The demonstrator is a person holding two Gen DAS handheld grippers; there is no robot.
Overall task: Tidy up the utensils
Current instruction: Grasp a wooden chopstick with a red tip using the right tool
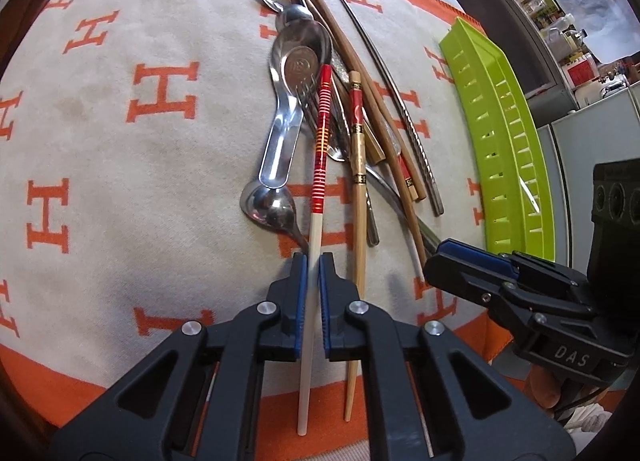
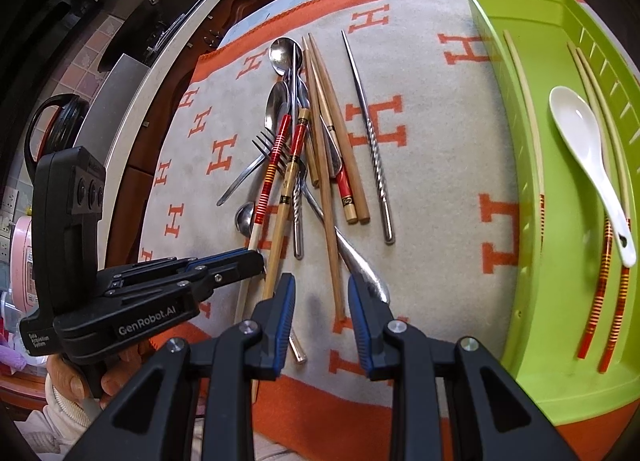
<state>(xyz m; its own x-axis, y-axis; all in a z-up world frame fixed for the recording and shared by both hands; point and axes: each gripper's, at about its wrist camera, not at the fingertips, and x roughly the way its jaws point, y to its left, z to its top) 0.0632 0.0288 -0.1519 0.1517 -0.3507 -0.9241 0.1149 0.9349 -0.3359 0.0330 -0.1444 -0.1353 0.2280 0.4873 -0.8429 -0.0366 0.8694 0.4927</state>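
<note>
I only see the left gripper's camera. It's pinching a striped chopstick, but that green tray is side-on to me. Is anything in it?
Observer: Yes, a white spoon lies in the green tray.
Operator: Any chopsticks in there?
Observer: Three chopsticks, with red-striped ends. The spoon lies across two of them.
Operator: Is the other gripper holding something?
Observer: No, the right gripper is open and grips nothing.

1 green tray (image 2: 560,381), 1 white spoon (image 2: 580,133), 2 grippers.
</note>
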